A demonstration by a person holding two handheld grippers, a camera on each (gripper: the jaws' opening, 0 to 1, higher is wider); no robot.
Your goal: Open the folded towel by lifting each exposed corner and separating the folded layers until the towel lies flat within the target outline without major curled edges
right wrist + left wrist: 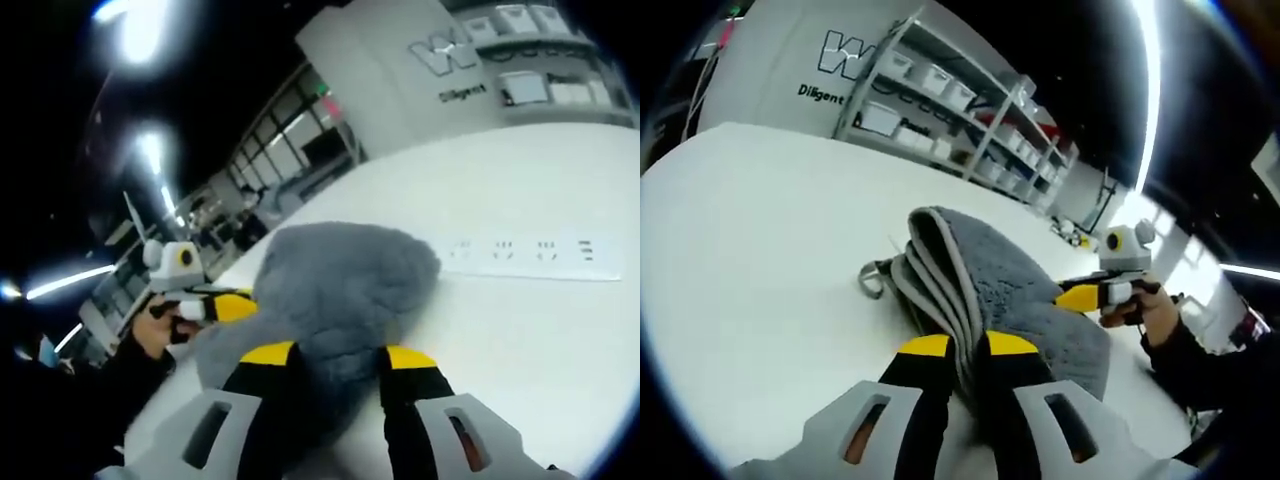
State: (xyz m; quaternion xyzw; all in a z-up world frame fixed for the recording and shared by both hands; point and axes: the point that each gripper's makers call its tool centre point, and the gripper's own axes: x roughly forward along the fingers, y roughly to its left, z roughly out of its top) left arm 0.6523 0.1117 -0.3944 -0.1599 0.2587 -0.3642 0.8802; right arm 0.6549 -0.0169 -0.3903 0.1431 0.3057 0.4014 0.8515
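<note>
A grey towel lies bunched on the white table, its stacked folded layers showing at the near edge and a small loop at its left. My left gripper is shut on those layers, the yellow-tipped jaws close together around the edge. My right gripper holds the other side of the towel, a thick hump of cloth pinched between its jaws. Each gripper shows in the other's view: the right one in a hand at the towel's far side, the left one at the towel's left.
Metal shelves with white bins stand beyond the table against a wall with lettering. A white strip with dark marks lies on the table to the right of the towel. A person's dark sleeve reaches in.
</note>
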